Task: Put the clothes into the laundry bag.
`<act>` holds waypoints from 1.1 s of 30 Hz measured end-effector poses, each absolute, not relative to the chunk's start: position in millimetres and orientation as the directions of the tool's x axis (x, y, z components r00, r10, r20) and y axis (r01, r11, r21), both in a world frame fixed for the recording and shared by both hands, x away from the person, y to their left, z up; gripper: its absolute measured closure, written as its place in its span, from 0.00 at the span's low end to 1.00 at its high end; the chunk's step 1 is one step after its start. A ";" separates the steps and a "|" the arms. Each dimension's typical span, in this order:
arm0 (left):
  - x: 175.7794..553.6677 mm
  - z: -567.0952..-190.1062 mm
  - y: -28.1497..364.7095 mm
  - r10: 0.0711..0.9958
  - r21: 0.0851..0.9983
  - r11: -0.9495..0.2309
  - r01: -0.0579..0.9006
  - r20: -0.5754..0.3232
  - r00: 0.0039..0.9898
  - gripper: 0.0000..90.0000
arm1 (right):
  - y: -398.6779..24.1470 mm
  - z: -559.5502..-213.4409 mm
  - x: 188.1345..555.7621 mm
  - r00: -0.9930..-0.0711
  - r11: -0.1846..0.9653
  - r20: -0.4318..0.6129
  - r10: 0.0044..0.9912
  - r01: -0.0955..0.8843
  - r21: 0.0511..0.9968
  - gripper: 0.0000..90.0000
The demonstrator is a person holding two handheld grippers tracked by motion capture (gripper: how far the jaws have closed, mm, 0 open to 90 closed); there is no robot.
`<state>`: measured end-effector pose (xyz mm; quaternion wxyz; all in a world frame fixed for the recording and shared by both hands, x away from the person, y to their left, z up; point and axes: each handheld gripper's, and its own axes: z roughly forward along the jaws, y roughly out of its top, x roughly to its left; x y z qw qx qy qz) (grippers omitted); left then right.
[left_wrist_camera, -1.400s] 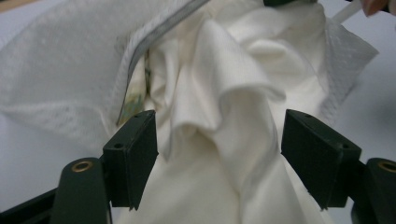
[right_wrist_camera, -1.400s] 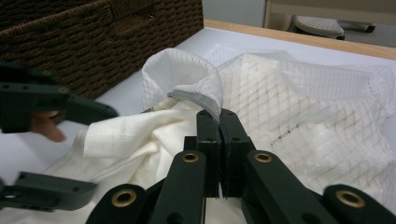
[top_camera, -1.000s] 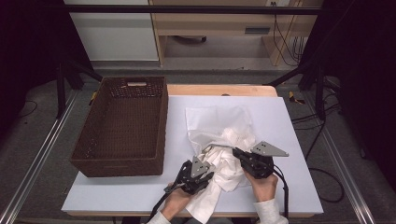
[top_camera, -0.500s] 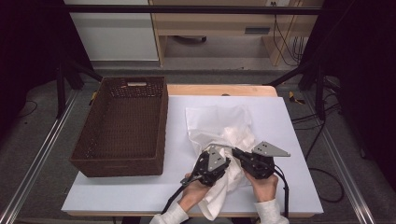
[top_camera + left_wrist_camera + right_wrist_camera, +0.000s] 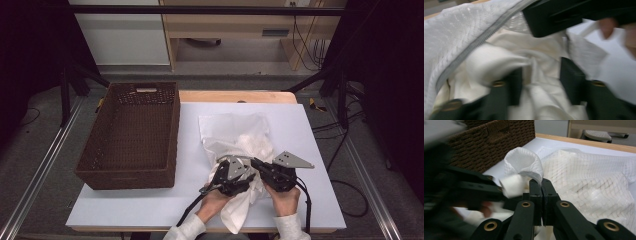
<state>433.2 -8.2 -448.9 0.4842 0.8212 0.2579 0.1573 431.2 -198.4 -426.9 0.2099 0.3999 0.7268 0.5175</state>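
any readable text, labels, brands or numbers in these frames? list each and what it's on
None readable in any view.
The mesh laundry bag and the white cloth being stuffed into it show no print or tag.
The wicker basket has a pale strip at its far handle: too small to tell if it bears text.
The grippers' jaws and grey plate carry no marking.

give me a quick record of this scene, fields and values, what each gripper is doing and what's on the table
work: stuffing a white cloth into a mesh laundry bag
right gripper: shut on the bag's zipper edge, holding the mouth open
left gripper: jaws just opened, cloth loose between them
basket: brown wicker, left of the bag
table: white top
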 end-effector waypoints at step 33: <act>444.3 -449.8 16.4 0.611 0.838 -0.431 0.334 -0.001 0.791 0.80 | -200.1 -424.8 430.0 -0.587 0.134 0.114 0.801 0.361 0.923 0.99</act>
